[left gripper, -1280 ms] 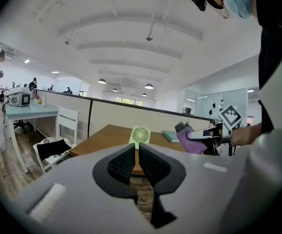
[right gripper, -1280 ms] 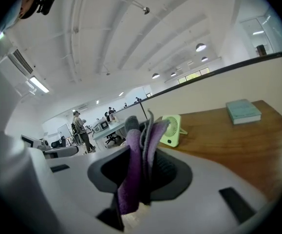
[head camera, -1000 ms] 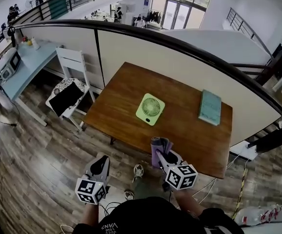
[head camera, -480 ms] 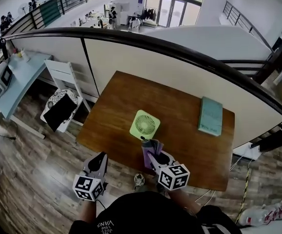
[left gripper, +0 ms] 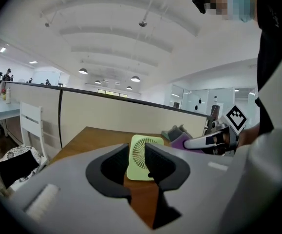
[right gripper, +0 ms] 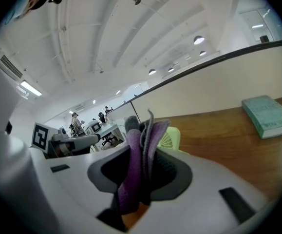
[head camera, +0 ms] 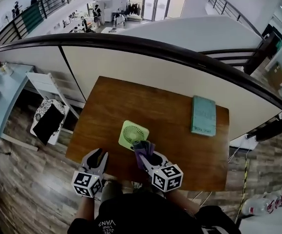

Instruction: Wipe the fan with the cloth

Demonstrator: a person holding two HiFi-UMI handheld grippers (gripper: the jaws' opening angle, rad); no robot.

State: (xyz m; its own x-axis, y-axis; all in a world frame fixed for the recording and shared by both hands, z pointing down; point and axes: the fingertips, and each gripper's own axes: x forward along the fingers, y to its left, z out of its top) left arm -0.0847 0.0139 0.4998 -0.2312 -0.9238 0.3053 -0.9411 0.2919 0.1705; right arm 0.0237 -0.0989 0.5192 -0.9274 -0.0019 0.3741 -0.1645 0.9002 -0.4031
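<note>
A light green square fan [head camera: 133, 134] stands on the wooden table [head camera: 179, 143] near its front edge. My right gripper [head camera: 146, 158] is shut on a folded purple cloth [head camera: 143, 148], and the cloth's top is right at the fan's near right corner. In the right gripper view the cloth [right gripper: 140, 156] stands upright between the jaws, with the fan [right gripper: 173, 137] just behind it. My left gripper [head camera: 97, 156] hovers at the table's front edge, left of the fan. Its jaws are opening with nothing between them, and the fan [left gripper: 141, 157] shows some way beyond the gap.
A teal book [head camera: 203, 115] lies at the table's far right. A curved partition wall with a dark rail [head camera: 145, 45] runs behind the table. A white chair [head camera: 46, 108] stands on the floor to the left, beside a pale blue desk [head camera: 4, 89].
Both grippers have moved forward toward the table; the cloth has gone from short of the front edge to right beside the fan. The left jaws have parted.
</note>
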